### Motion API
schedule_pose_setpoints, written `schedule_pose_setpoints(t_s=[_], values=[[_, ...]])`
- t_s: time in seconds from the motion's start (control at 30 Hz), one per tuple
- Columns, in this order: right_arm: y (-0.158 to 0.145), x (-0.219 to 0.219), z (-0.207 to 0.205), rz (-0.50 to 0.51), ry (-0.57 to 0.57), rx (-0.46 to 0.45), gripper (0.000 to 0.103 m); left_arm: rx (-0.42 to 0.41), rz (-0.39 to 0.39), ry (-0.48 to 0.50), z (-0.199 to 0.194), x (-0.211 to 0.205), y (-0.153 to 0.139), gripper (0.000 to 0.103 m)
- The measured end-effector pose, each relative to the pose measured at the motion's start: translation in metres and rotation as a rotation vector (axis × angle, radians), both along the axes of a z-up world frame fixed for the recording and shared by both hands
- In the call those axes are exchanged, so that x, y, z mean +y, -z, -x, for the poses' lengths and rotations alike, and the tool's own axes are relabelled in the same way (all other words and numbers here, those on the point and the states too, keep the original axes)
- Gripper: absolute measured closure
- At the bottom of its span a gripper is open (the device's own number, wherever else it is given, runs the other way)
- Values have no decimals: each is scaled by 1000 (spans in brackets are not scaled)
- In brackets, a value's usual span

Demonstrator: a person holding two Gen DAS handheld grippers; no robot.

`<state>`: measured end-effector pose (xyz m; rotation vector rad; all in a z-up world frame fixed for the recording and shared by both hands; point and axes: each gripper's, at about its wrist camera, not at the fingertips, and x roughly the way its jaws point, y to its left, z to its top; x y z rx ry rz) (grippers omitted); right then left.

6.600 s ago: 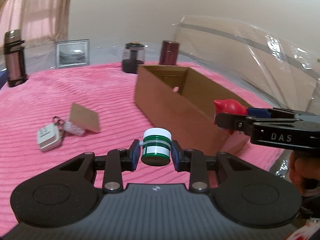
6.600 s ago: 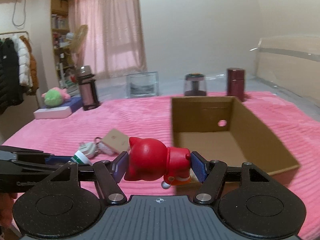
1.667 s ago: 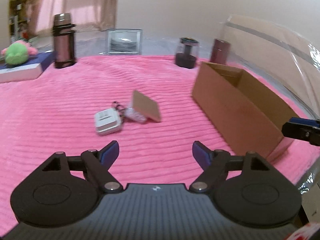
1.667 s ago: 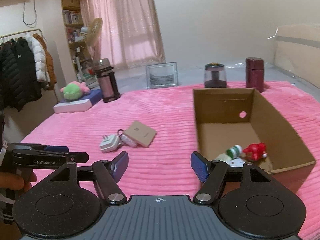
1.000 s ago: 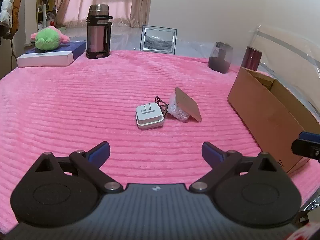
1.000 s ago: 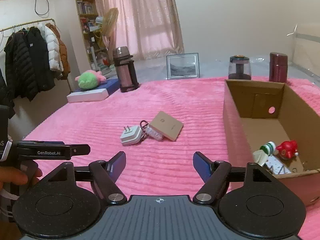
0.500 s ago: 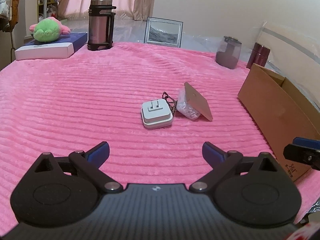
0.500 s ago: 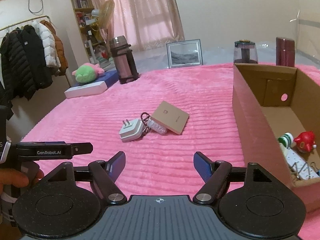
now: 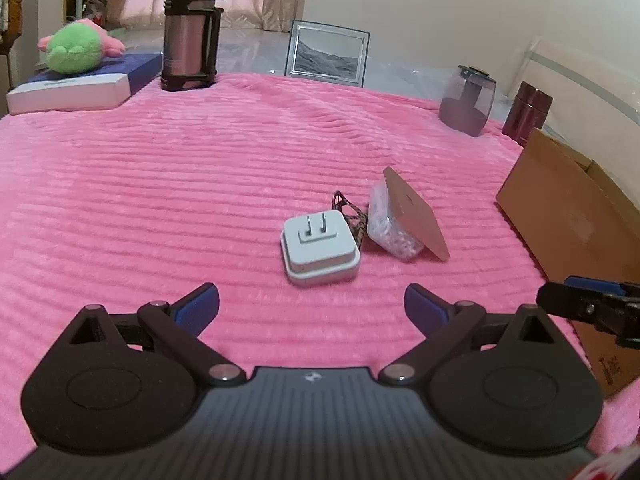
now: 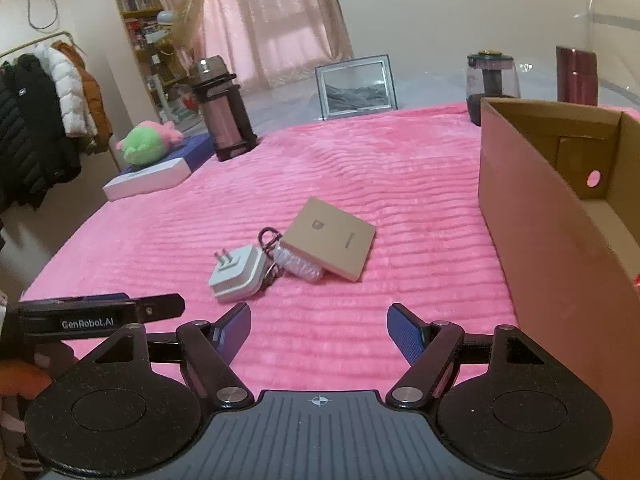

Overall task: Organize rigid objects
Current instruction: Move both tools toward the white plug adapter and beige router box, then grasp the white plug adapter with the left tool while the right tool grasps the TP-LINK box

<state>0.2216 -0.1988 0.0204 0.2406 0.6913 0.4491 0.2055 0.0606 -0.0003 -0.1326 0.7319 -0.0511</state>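
Observation:
A white plug adapter [image 9: 319, 249] lies prongs-up on the pink blanket, just ahead of my open left gripper [image 9: 311, 307]. A braided keyring [image 9: 351, 214] and a clear packet [image 9: 390, 227] sit against it, with a flat tan box [image 9: 414, 212] leaning on the packet. In the right wrist view the adapter [image 10: 236, 270], the packet [image 10: 298, 264] and the tan box [image 10: 333, 232] lie ahead and left of my open right gripper [image 10: 318, 331]. Both grippers are empty. The cardboard box [image 10: 560, 216] stands to the right.
Along the blanket's far edge stand a steel flask [image 9: 189, 30], a picture frame [image 9: 326, 53], a dark jar [image 9: 466, 101] and a maroon tumbler [image 9: 527, 109]. A plush toy [image 10: 146, 142] rests on a flat white-and-blue box [image 10: 156, 173] at far left. Coats [image 10: 44, 92] hang left.
Both grippers have moved forward and down toward the adapter cluster, which now looks larger and nearer. The cardboard box has slid toward the right edge of both views. Jaws stay open.

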Motion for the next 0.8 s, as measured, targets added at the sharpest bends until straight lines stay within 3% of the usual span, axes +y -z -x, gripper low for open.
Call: schedule_pose_setpoints(t_s=[0.37,0.53,0.7,0.8], values=[[30,10,-68,-10,77,56,30,32,35,43,-65,-5,36,10],[38,12,-85,-13,87,74,29,41,77,33,-82,1,50,18],[46,17,-95,-10,90,87,29,54,107,36,-93,5,59,34],[50,19,-98,-14,94,94,29,45,120,43,-97,6,60,36]])
